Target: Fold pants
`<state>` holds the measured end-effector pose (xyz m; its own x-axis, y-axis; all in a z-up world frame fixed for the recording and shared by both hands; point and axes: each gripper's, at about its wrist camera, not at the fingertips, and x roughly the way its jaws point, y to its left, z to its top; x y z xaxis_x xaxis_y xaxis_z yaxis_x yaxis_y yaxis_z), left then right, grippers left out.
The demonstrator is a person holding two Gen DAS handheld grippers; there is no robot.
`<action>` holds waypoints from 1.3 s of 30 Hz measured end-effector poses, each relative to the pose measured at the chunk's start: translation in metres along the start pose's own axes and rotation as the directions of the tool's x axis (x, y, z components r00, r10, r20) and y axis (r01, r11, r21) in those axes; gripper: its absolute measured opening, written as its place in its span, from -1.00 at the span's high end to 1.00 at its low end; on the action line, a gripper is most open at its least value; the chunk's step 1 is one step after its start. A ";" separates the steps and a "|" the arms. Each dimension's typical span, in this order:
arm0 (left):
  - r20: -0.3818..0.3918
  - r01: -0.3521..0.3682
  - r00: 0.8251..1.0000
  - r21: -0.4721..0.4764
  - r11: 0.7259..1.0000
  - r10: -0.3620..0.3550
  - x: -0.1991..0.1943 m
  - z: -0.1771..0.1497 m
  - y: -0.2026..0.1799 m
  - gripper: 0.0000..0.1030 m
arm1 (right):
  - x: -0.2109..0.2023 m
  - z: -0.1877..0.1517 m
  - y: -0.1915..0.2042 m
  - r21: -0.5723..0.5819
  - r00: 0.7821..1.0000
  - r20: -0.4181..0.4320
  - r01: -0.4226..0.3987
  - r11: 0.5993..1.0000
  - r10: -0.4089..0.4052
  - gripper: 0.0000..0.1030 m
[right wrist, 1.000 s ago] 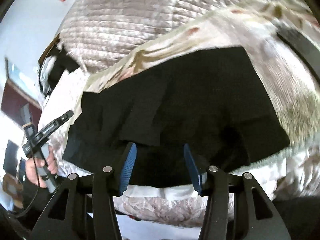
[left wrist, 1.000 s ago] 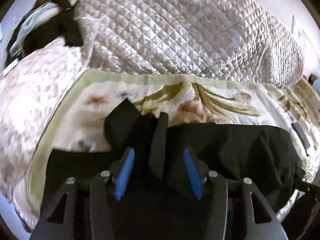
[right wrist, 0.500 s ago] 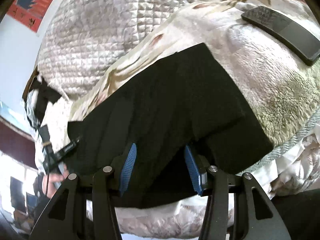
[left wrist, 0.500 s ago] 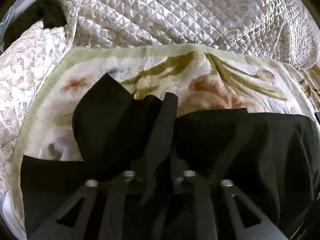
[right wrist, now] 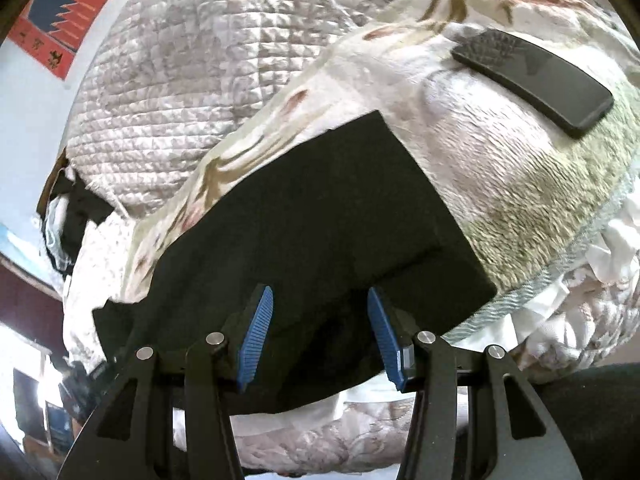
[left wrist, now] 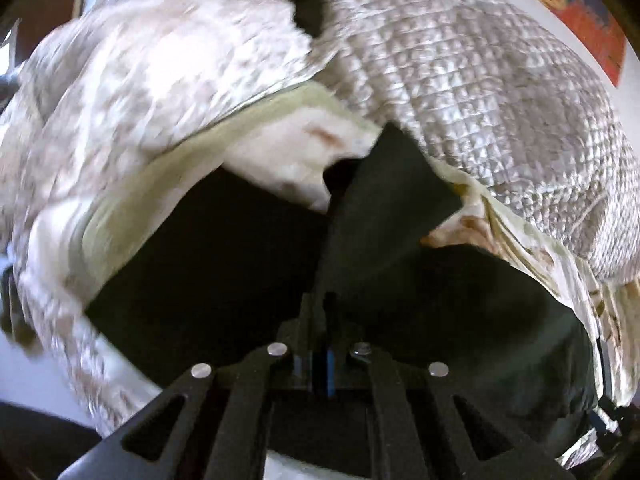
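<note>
We hold the right gripper [right wrist: 320, 334] over the near edge of the pants [right wrist: 312, 220], which lie on a fleece blanket [right wrist: 520, 184]. A phone [right wrist: 532, 84] rests on the blanket ahead and to our right. A quilted bedspread [right wrist: 208, 80] is heaped behind the blanket, ahead-left.

Black phone [right wrist: 532, 86] on floral blanket [right wrist: 500, 184]; quilted cover [right wrist: 192, 92] behind.

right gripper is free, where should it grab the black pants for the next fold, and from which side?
Probably the near hem of the black pants, the edge hanging over the bed's front, low between the right gripper pads. Come in from the front, one pad above and one below: that edge is free, while the rest lies flat on the floral blanket. The left gripper is shut on a raised fold.
</note>
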<state>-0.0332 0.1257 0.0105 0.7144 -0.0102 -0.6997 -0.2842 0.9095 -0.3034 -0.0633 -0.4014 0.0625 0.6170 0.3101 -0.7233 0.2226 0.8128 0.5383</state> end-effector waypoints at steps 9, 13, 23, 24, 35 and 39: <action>0.022 0.057 0.998 -0.089 0.994 -0.055 -0.001 0.011 0.017 0.67 | 0.000 0.003 -0.004 0.031 0.999 0.036 0.009 0.999 -0.010 0.02; 0.029 0.067 0.998 -0.123 0.990 -0.064 0.001 0.016 0.026 0.67 | 0.004 0.005 -0.008 0.051 0.999 0.028 0.017 0.999 -0.018 0.02; 0.008 0.045 0.999 -0.134 0.990 -0.044 0.010 0.020 0.025 0.68 | 0.007 0.006 -0.021 0.161 0.997 0.077 -0.019 0.987 0.007 0.02; 0.004 0.042 0.999 -0.135 0.990 -0.042 0.011 0.019 0.025 0.68 | 0.006 0.004 -0.020 0.165 0.996 0.086 -0.012 0.986 -0.002 0.02; 0.002 0.011 1.000 -0.101 0.995 -0.011 0.015 0.018 0.022 0.68 | 0.007 0.015 -0.035 0.242 0.989 0.133 0.032 0.970 -0.066 0.02; 0.000 0.011 1.000 -0.093 0.996 -0.011 0.014 0.019 0.022 0.68 | 0.011 0.021 -0.031 0.225 0.986 0.158 0.009 0.974 -0.046 0.08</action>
<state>-0.0168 0.1534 0.0061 0.7178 -0.0203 -0.6959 -0.3344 0.8667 -0.3701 -0.0478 -0.4333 0.0474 0.7179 0.1905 -0.6695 0.3921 0.6840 0.6152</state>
